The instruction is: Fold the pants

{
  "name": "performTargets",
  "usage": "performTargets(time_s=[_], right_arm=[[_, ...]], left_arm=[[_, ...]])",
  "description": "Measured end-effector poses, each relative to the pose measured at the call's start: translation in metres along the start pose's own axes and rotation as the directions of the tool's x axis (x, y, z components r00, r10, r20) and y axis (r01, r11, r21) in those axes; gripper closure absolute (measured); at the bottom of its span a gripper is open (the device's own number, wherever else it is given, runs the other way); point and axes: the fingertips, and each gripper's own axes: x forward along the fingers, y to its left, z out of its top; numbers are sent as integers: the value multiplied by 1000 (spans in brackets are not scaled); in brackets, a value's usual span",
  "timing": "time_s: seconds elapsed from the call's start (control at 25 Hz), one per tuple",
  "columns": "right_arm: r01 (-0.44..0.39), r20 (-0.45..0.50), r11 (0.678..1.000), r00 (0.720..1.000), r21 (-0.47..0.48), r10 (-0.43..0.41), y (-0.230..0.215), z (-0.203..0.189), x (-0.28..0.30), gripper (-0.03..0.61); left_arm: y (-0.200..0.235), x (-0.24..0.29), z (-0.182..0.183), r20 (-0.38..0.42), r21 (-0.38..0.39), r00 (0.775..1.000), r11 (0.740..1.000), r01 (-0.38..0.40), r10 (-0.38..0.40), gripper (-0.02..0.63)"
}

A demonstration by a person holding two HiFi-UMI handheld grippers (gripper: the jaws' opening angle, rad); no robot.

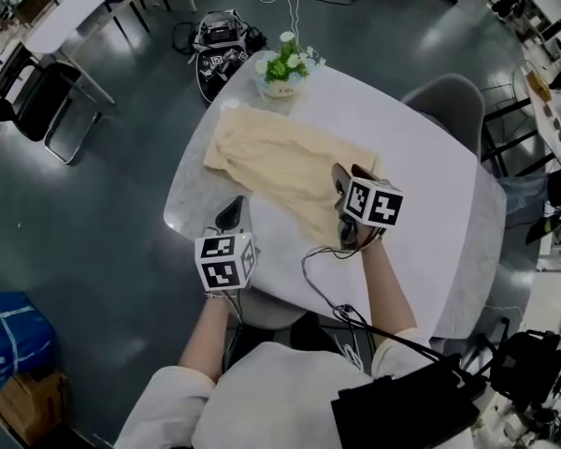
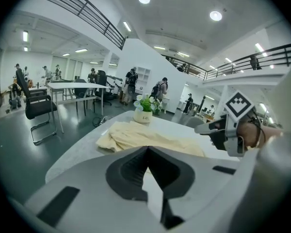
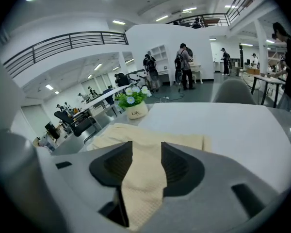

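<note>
Cream pants [image 1: 290,171] lie partly folded across the round white table [image 1: 430,232]; they also show in the left gripper view [image 2: 136,136] and the right gripper view [image 3: 145,178]. My right gripper [image 1: 342,183] hovers over the pants' near end with its jaws apart; cloth shows in the gap [image 3: 146,149], and the pads do not press on it. My left gripper [image 1: 232,211] is at the table's near left edge, clear of the pants, its jaw tips together [image 2: 147,148] with nothing between them. The right gripper [image 2: 208,129] also appears in the left gripper view.
A white pot of flowers [image 1: 282,68] stands at the table's far edge beyond the pants. A grey chair [image 1: 449,96] is at the far right, a black bag [image 1: 222,50] on the floor behind. A thin cable [image 1: 318,269] crosses the table's near edge.
</note>
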Motion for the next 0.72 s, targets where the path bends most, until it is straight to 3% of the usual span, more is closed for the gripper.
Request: performTargets(time_s=[0.4, 0.72], right_arm=[[86, -41, 994, 996, 69, -83, -94, -51, -34, 400], [101, -97, 990, 991, 98, -91, -134, -89, -24, 402]], left_arm=[[-73, 21, -31, -45, 32, 998, 998, 47, -46, 609], [-95, 36, -67, -98, 36, 994, 998, 43, -39, 609]])
